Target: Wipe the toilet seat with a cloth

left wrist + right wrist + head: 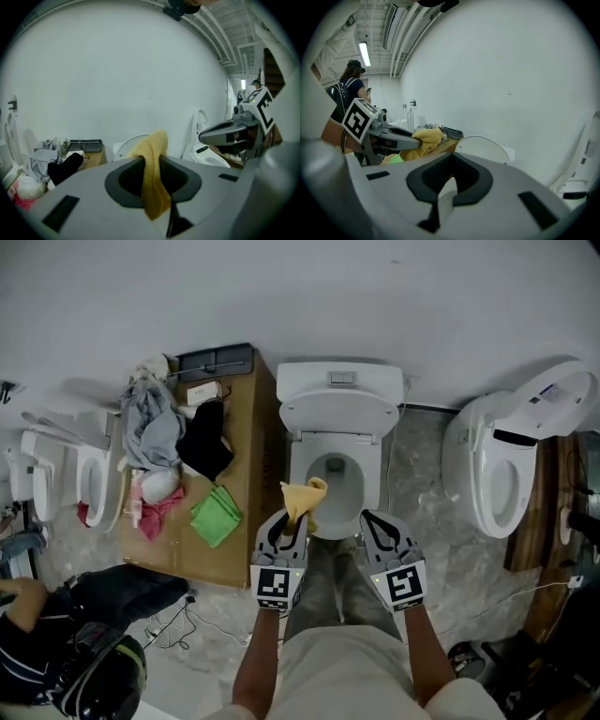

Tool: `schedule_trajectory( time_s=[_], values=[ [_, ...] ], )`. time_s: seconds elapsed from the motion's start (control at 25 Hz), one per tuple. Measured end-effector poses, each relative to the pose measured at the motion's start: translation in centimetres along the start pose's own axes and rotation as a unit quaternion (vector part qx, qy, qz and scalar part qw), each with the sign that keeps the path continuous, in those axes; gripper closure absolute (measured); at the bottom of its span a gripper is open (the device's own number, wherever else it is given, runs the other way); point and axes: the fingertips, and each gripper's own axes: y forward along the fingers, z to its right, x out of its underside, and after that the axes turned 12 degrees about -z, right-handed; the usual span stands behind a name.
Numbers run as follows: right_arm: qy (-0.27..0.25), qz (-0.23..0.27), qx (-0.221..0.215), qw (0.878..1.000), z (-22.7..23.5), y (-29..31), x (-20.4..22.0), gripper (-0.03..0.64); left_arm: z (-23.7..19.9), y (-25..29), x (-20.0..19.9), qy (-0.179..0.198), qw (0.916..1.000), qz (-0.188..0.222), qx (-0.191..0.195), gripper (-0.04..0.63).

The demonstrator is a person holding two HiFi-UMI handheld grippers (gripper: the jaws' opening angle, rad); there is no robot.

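A white toilet [335, 409] stands against the wall with its lid raised, its bowl rim [298, 470] just ahead of me. My left gripper [292, 523] hovers over the rim's front left, shut on a yellow cloth [303, 497] that sticks up from its jaws. In the left gripper view the yellow cloth [153, 173] hangs pinched between the jaws. My right gripper [377, 527] is level with it at the rim's front right, apart from the toilet. Its jaws meet in the right gripper view [444, 190] with nothing between them.
A wooden cabinet [248, 474] left of the toilet carries a green cloth [216, 515], black fabric [204, 444], grey clothing [150, 423] and a pink cloth [161, 507]. Other toilets stand at right [511, 460] and far left [89, 479]. A person with a bag [84, 652] crouches lower left.
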Motion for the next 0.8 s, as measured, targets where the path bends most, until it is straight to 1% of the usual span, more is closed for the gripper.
schedule_trajectory(
  time_s=[0.16, 0.32, 0.56, 0.68, 0.8],
  values=[
    [0.024, -0.021, 0.004, 0.999, 0.4, 3.1, 1.8, 0.609, -1.9, 2.8, 1.9, 0.0, 0.9998, -0.016, 0.013, 0.5],
    [0.036, -0.048, 0.009, 0.998, 0.3, 6.7, 3.6, 0.609, -4.1, 5.8, 4.1, -0.003, 0.999, -0.034, 0.027, 0.5],
    [0.056, -0.072, 0.014, 0.996, 0.0, 11.6, 6.1, 0.609, -6.5, 10.0, 7.6, -0.009, 0.9969, -0.065, 0.044, 0.5],
    [0.064, -0.08, 0.012, 0.995, 0.0, 13.7, 6.8, 0.609, -7.4, 11.9, 9.4, -0.007, 0.9952, -0.082, 0.052, 0.5],
    [0.075, -0.086, 0.012, 0.993, 0.0, 15.8, 8.5, 0.609, -8.0, 13.8, 11.4, -0.003, 0.9933, -0.099, 0.059, 0.5]
  ],
)
